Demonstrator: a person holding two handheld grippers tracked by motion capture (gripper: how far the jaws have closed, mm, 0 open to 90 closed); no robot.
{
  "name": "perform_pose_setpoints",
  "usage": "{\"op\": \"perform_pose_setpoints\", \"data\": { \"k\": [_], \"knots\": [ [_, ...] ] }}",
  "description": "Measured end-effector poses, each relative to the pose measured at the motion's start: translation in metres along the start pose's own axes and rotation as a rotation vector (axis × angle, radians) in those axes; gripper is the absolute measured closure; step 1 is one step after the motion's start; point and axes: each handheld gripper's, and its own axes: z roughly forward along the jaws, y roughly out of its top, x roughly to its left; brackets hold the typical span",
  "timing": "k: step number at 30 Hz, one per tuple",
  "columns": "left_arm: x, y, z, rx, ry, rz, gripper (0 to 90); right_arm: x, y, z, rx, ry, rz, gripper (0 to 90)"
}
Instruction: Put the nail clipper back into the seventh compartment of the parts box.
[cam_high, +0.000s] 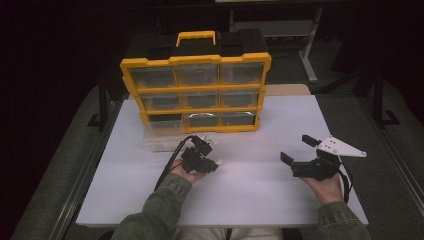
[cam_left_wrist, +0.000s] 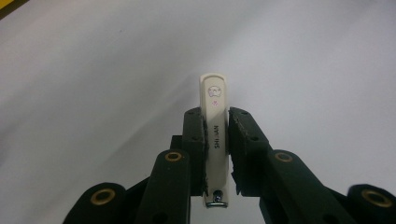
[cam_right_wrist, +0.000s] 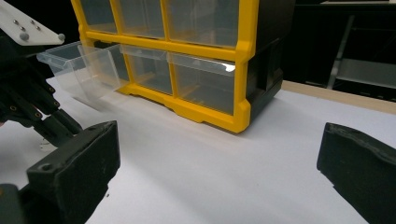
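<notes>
The place looks like a workshop or a lab: a yellow and black small-parts organizer (cam_high: 196, 92) with clear drawers stands on a plain white worktable (cam_high: 260, 195), with metal stands (cam_high: 312, 45) in the dark behind.

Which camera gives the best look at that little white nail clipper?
The left gripper view: the nail clipper stands upright, clamped between the left gripper jaws, its print readable. In the high view it is too small to make out.

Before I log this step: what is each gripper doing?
Left gripper: closed on the white nail clipper.
Right gripper: fingers wide open, empty.
</notes>
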Motion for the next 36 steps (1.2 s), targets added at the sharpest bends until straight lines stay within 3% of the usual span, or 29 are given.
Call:
{"op": "perform_pose_setpoints", "data": {
  "k": [24,36],
  "knots": [
    [0.01,0.003,-0.032,-0.065,-0.005,-0.011,77.5,0.0,-0.001,0.0,0.005,0.002,-0.002,0.0],
    [0.009,0.01,-0.044,-0.047,-0.005,0.017,77.5,0.0,-0.001,0.0,0.005,-0.002,0.0,0.0]
  ]
}}
